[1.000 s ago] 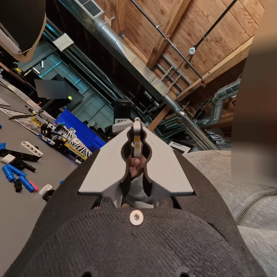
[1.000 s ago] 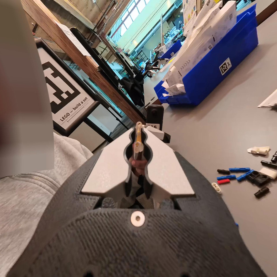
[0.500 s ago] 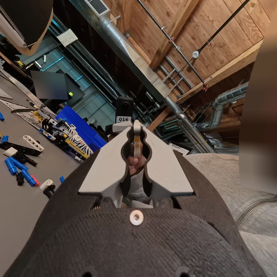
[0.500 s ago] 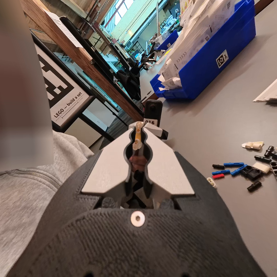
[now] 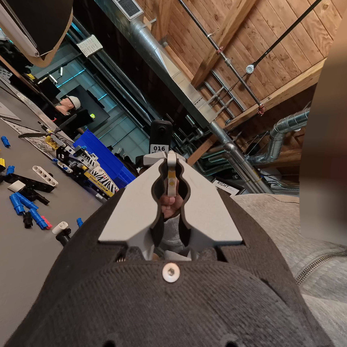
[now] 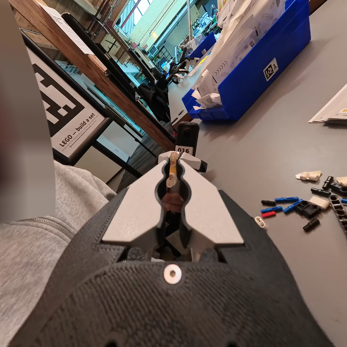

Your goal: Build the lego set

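Observation:
Both grippers are lifted off the table and meet tip to tip. My left gripper (image 5: 171, 159) is shut on a small white and yellow lego piece (image 5: 171, 180) that stands upright between its fingers. My right gripper (image 6: 173, 159) is shut on the same white and yellow piece (image 6: 172, 172), from the opposite side. The right gripper's grey tips (image 5: 153, 159) show just beyond the left one, and the left gripper's tips (image 6: 189, 159) show beyond the right one. A partly built model with zebra stripes (image 5: 84, 165) sits on the grey table (image 5: 28, 262).
Loose parts lie on the table: blue pins (image 5: 22, 204), a white beam (image 5: 45, 175), black pieces (image 6: 308, 208). A blue bin of bags (image 6: 262, 75) and a booklet (image 6: 334, 109) are farther off. A black camera (image 6: 187, 137) stands behind the tips. A grey-sleeved person is close by. Only a small space, under 4 cm, lies between the two pairs of fingers. The white beam (image 5: 45, 175) is about equally far from each gripper, around 20 cm.
Both grippers have tilted and shifted slightly together, so the table and loose parts slide in both views. Both stay shut on the white and yellow piece.

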`<action>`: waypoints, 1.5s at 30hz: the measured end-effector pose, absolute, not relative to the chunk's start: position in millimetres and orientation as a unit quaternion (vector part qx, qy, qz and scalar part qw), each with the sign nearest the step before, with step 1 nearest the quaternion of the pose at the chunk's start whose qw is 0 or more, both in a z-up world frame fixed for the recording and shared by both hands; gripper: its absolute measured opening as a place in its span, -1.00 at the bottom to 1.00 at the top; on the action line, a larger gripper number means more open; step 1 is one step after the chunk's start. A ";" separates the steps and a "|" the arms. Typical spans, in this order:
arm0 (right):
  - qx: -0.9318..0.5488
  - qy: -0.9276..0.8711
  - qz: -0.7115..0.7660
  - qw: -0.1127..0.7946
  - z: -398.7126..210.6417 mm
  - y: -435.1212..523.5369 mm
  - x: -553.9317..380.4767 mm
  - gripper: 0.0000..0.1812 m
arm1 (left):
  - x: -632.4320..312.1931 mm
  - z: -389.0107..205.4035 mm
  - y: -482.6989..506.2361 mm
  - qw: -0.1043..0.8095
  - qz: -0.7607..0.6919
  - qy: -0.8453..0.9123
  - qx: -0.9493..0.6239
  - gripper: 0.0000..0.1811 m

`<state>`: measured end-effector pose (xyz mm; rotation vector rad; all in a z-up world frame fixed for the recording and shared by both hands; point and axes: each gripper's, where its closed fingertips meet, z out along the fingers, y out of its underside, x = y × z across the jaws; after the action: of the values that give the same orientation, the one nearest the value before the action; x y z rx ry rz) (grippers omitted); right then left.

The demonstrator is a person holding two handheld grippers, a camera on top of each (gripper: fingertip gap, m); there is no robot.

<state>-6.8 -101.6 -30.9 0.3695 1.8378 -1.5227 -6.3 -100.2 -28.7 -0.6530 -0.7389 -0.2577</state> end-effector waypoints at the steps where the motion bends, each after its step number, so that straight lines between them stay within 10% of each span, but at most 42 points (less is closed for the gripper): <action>1: 0.145 0.711 -0.588 0.356 -31.1 -101.4 -7.1 -0.95 | -6.6 -28.9 -99.8 0.872 -0.122 -0.355 -0.314 -0.94; 45: 0.137 0.727 -0.580 0.342 -26.6 -85.3 -6.3 -0.96 | -6.3 -29.6 -94.4 0.868 -0.096 -0.355 -0.333 -0.84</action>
<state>-6.3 -85.3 -26.6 0.3556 1.8903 -1.5083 -6.3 -94.4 -29.6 -0.6979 -0.7439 -0.1999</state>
